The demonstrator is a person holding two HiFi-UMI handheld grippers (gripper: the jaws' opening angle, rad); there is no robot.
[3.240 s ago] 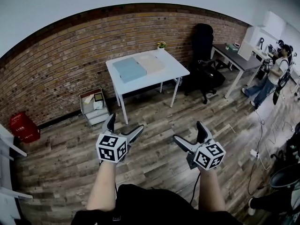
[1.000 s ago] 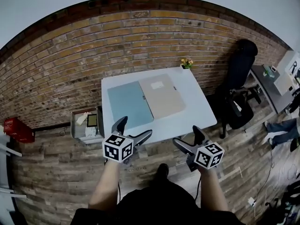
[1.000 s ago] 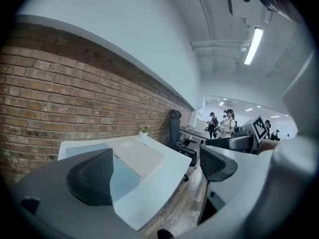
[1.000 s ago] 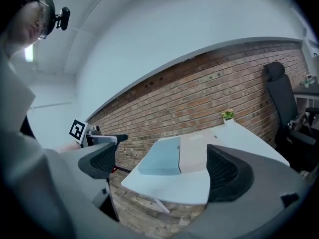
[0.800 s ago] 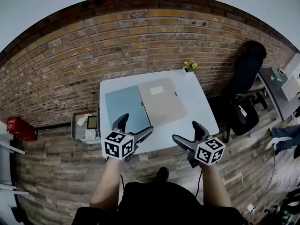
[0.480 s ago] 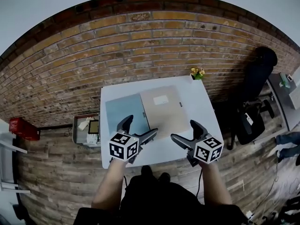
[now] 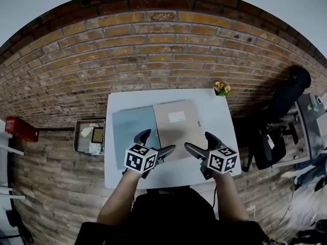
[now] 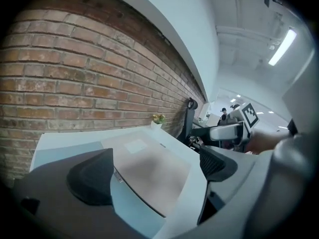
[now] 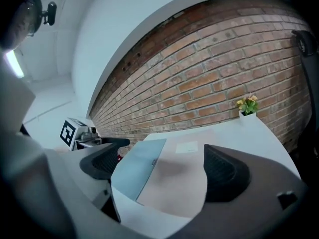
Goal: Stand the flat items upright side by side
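Since 3.2 s ago: the person has closed on the table; both grippers, then over wood floor well short of it, now hang over its near half. Brick wall point(image 7: 153, 50) runs behind. White table point(image 7: 219, 119) stands against it. On it, blue folder point(image 7: 127, 129) (left) and beige folder point(image 7: 179, 129) (right, w/ white label) lie flat, long edges meeting, neither upright. Left gripper point(image 7: 158, 141): jaws spread wide, nothing btwn them, above the blue/beige seam at the near end. Right gripper point(image 7: 198, 140): jaws likewise spread, nothing held, above the beige folder's near right corner. No contact w/ either folder seen. Small potted plant point(image 7: 222, 89) sits at the table's far right corner, apart from the folders.
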